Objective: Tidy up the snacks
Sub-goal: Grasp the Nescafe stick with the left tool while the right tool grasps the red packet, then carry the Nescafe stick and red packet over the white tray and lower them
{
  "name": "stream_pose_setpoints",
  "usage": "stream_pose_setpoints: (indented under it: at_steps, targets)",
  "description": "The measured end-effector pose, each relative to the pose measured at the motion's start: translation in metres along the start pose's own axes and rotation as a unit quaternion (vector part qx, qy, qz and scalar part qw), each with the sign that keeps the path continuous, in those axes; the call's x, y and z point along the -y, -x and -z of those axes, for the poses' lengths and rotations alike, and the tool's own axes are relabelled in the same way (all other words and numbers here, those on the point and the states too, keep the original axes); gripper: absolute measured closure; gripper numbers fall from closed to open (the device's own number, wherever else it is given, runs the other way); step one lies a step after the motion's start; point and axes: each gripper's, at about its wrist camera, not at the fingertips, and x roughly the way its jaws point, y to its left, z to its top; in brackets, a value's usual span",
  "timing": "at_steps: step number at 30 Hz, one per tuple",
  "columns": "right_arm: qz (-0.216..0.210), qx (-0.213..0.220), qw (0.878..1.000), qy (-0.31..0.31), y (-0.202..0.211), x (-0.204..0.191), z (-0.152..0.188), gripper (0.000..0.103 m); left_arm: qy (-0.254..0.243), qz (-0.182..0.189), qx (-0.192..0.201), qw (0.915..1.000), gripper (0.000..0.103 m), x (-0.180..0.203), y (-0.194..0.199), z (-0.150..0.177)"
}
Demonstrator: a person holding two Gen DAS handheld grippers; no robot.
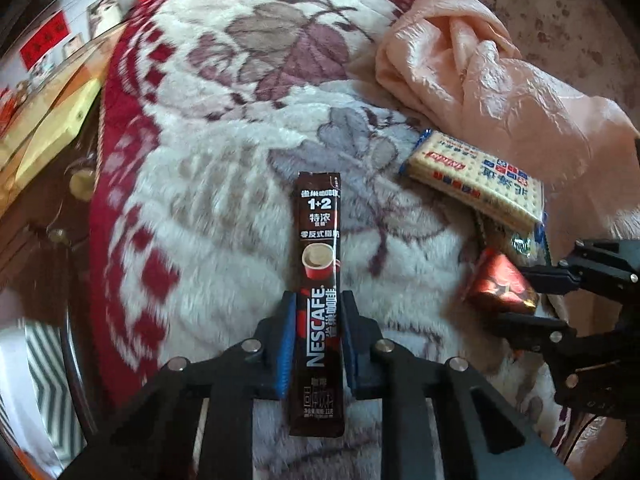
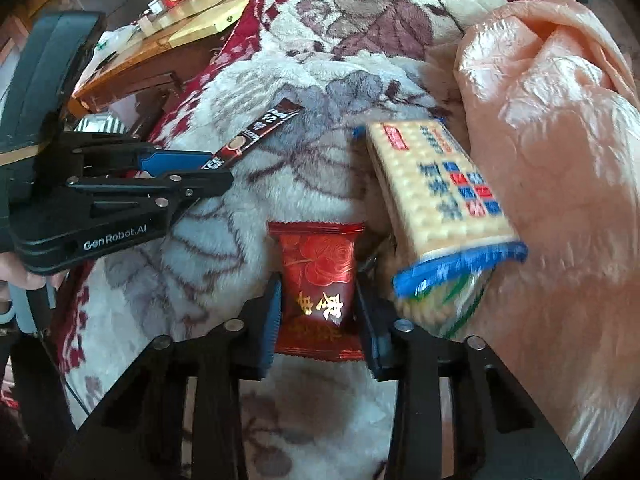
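Note:
My left gripper (image 1: 318, 308) is shut on a brown Nescafe coffee stick (image 1: 319, 272), held lengthwise between the blue pads above the blanket; the stick shows in the right wrist view (image 2: 262, 134) too. My right gripper (image 2: 318, 300) is shut on a red foil candy packet (image 2: 318, 280), also seen in the left wrist view (image 1: 500, 286). A cracker pack (image 2: 436, 188) with a blue edge lies just right of the candy, leaning on the pink cloth; it shows in the left wrist view (image 1: 476, 178). A second clear-wrapped cracker pack (image 2: 440, 304) lies under it.
A white, red and mauve floral fleece blanket (image 1: 224, 184) covers the surface. A crumpled pink cloth (image 2: 560, 160) is heaped on the right. A wooden table (image 2: 160, 44) with small items stands beyond the blanket's left edge.

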Motion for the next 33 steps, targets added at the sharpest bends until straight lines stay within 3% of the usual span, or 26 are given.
stream_pose_setpoints:
  at_steps: [3, 17, 33]
  targets:
    - [-0.001, 0.002, 1.000, 0.005, 0.008, -0.003, 0.011, 0.071, 0.035, 0.008, 0.010, 0.9993, 0.081, -0.006, 0.012, 0.014]
    - [-0.033, 0.027, 0.998, 0.042, 0.041, -0.057, 0.038, 0.071, 0.121, -0.060, 0.069, 0.9885, 0.081, -0.006, 0.078, 0.093]
    - [-0.057, 0.042, 0.993, 0.094, 0.051, -0.130, 0.036, 0.071, 0.165, -0.141, 0.114, 0.9695, 0.081, -0.022, 0.135, 0.150]
